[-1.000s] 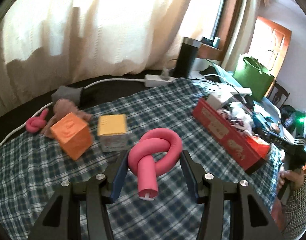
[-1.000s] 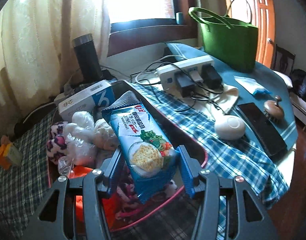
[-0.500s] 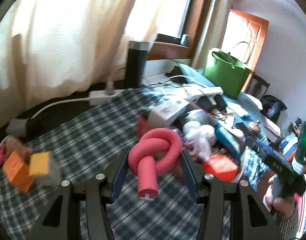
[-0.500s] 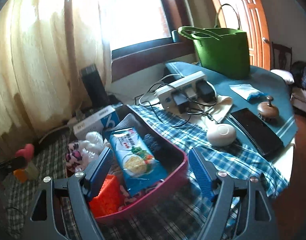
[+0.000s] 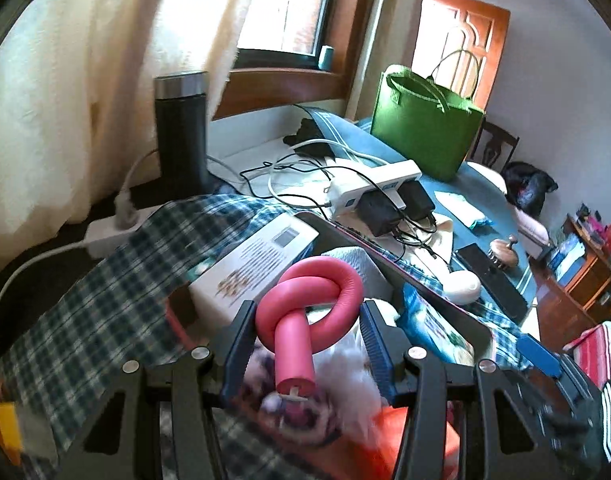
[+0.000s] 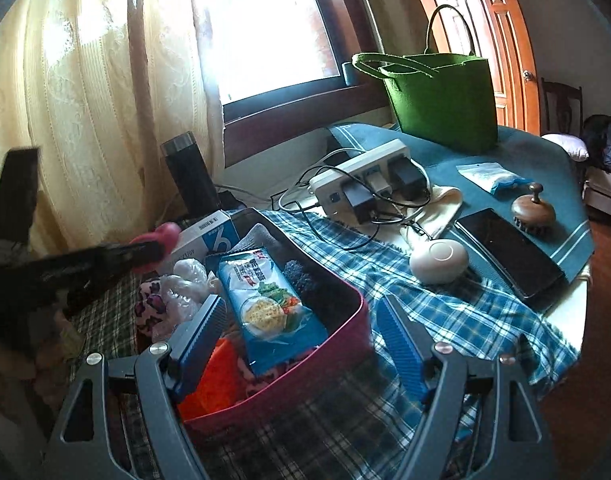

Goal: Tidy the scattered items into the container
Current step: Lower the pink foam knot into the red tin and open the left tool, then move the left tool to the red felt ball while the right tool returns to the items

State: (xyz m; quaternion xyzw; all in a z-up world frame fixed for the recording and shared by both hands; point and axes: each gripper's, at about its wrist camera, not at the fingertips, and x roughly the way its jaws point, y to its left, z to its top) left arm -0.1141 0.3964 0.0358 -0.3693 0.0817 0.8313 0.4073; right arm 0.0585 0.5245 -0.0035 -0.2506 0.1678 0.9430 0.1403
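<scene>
My left gripper [image 5: 307, 320] is shut on a pink knotted foam tube [image 5: 309, 308] and hangs over the red container [image 6: 345, 320]. In the right wrist view that gripper is a dark blur at the left, with the pink tube [image 6: 165, 236] at its tip. My right gripper [image 6: 299, 312] stands open over the container's near corner, with nothing pressed between its blue pads. A blue cracker packet [image 6: 265, 300] lies loose in the container beside a white box [image 6: 209, 232], an orange block [image 6: 217, 376], and a spotted plush under a plastic bag [image 6: 185, 284].
A yellow block [image 5: 9, 428] lies on the checked cloth at the far left. Behind the container stand a black flask [image 5: 181, 128], a power strip [image 6: 361, 176] with tangled cables and a green bag [image 6: 441, 100]. To the right lie a white round device [image 6: 439, 260], a phone [image 6: 509, 256] and a wooden brush [image 6: 533, 208].
My left gripper has carried the pink tube from the blocks across to above the container. My right gripper has opened, let go of the cracker packet into the container and drawn back.
</scene>
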